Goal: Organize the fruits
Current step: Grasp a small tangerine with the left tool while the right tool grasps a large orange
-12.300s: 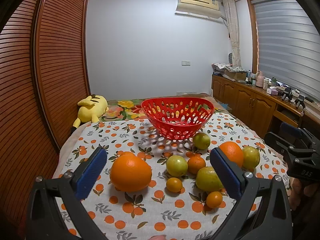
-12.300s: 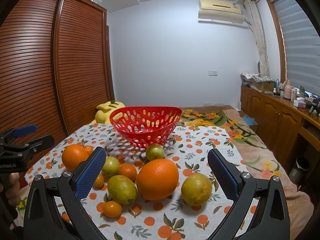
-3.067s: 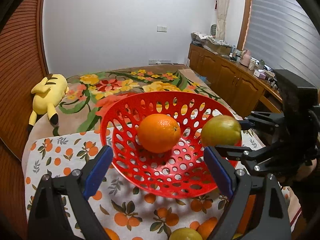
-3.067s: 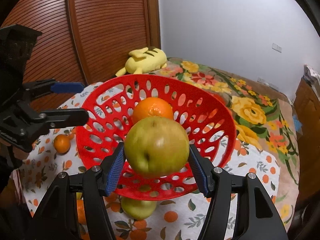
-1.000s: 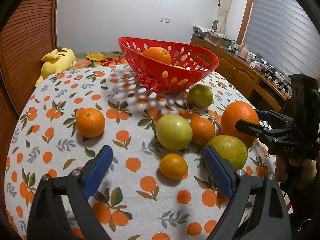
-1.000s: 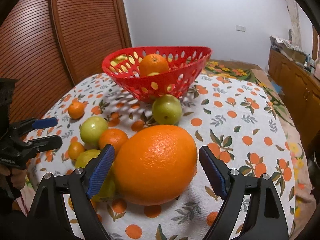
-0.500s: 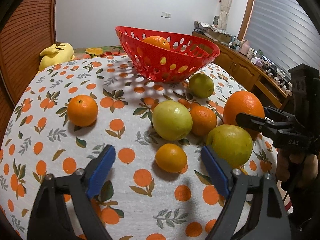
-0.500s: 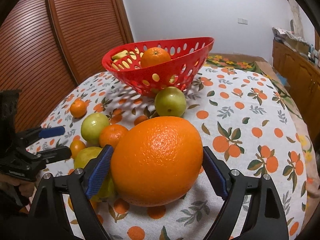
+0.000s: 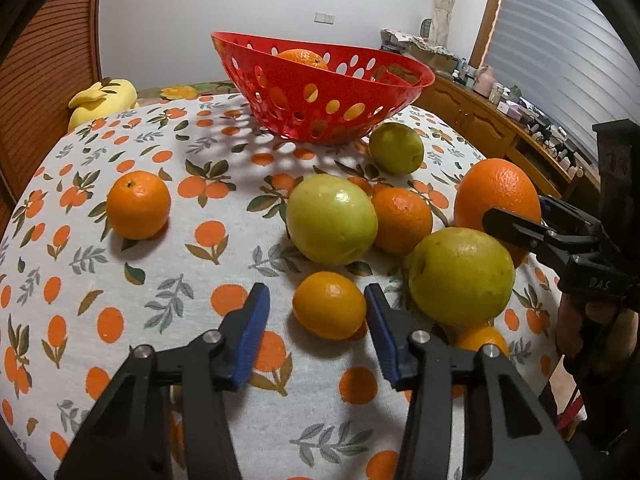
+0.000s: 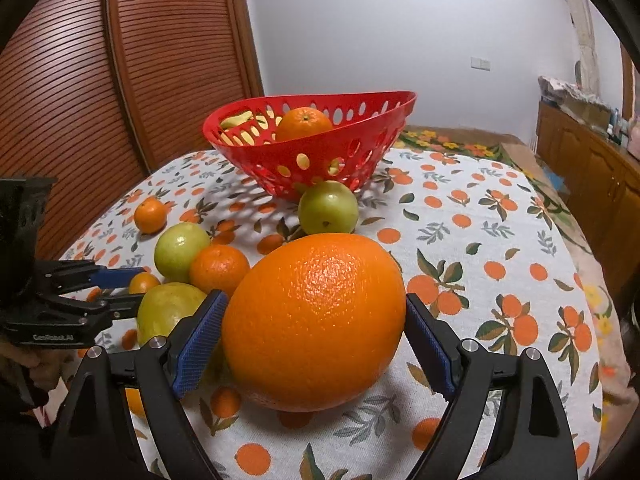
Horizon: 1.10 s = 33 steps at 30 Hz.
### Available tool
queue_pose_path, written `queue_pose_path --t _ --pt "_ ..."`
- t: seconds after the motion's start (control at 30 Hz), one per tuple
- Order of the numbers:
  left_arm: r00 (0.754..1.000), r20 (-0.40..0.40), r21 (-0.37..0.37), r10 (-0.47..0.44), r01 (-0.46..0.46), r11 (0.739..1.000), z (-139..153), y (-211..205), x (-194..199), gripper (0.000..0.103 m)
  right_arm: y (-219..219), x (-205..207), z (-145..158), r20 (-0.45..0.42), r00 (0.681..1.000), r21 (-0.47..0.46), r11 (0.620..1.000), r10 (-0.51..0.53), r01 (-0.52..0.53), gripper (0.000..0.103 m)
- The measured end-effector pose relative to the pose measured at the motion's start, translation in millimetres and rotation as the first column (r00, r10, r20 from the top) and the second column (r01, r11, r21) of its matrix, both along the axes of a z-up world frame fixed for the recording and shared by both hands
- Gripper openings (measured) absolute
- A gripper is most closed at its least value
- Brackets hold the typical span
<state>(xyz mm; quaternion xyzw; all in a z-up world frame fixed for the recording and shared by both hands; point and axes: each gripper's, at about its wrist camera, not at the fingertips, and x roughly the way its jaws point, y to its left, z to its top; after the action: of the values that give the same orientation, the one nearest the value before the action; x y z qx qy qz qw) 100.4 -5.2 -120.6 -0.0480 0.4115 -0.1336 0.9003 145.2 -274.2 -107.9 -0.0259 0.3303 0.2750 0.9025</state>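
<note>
A red perforated basket (image 9: pixel 320 92) stands at the back of the table and holds an orange (image 9: pixel 302 58). Loose fruit lies in front of it. My left gripper (image 9: pixel 316 316) is partly closed, its blue pads either side of a small mandarin (image 9: pixel 329 305) with small gaps. My right gripper (image 10: pixel 314 330) has its pads against a big orange (image 10: pixel 316 320) that rests on the cloth; it also shows in the left wrist view (image 9: pixel 498 196). Two green fruits (image 9: pixel 332 218) (image 9: pixel 460 276) and an orange (image 9: pixel 402 220) lie between the grippers.
A lone orange (image 9: pixel 138 204) lies at the left, a green fruit (image 9: pixel 396 147) by the basket. A yellow plush toy (image 9: pixel 102 100) lies behind the table. Wooden wardrobe doors (image 10: pixel 120 80) stand left, cabinets (image 9: pixel 480 120) right. The patterned tablecloth (image 9: pixel 120 280) falls away at the edges.
My left gripper has moved in low and narrowed around the small mandarin. My right gripper has closed its pads onto the big orange.
</note>
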Motion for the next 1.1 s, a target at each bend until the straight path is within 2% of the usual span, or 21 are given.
queue_pose_path --t 0.43,0.47,0.53,0.6,0.87,1.1 --pt "1.000 0.007 0.011 0.003 -0.003 1.000 -1.1 -1.5 2.3 0.045 -1.4 1.5 -1.6 -0.010 1.000 0.016 1.000 -0.005 0.005 0.089" --pt "1.000 0.009 0.011 0.002 -0.002 1.000 -1.2 -1.7 2.2 0.044 -1.6 1.6 -1.7 -0.009 1.000 0.016 1.000 -0.005 0.005 0.089" --pt "1.000 0.010 0.008 -0.006 0.006 1.000 -1.4 -2.6 1.7 0.036 -2.0 1.5 -1.6 -0.010 1.000 0.016 1.000 -0.005 0.005 0.089" --pt "1.000 0.011 0.012 -0.007 0.006 1.000 -1.4 -2.8 1.6 0.035 -2.0 1.4 -1.6 -0.010 1.000 0.017 1.000 -0.005 0.005 0.089" --pt "1.000 0.015 0.000 0.009 -0.009 1.000 1.2 -0.1 -2.7 0.034 -2.4 1.7 -1.9 -0.011 1.000 0.019 1.000 -0.005 0.005 0.090" --pt "0.999 0.049 -0.012 0.003 -0.003 1.000 15.6 -1.0 -8.0 0.034 -2.2 1.5 -2.4 -0.011 1.000 0.021 1.000 -0.006 0.006 0.090"
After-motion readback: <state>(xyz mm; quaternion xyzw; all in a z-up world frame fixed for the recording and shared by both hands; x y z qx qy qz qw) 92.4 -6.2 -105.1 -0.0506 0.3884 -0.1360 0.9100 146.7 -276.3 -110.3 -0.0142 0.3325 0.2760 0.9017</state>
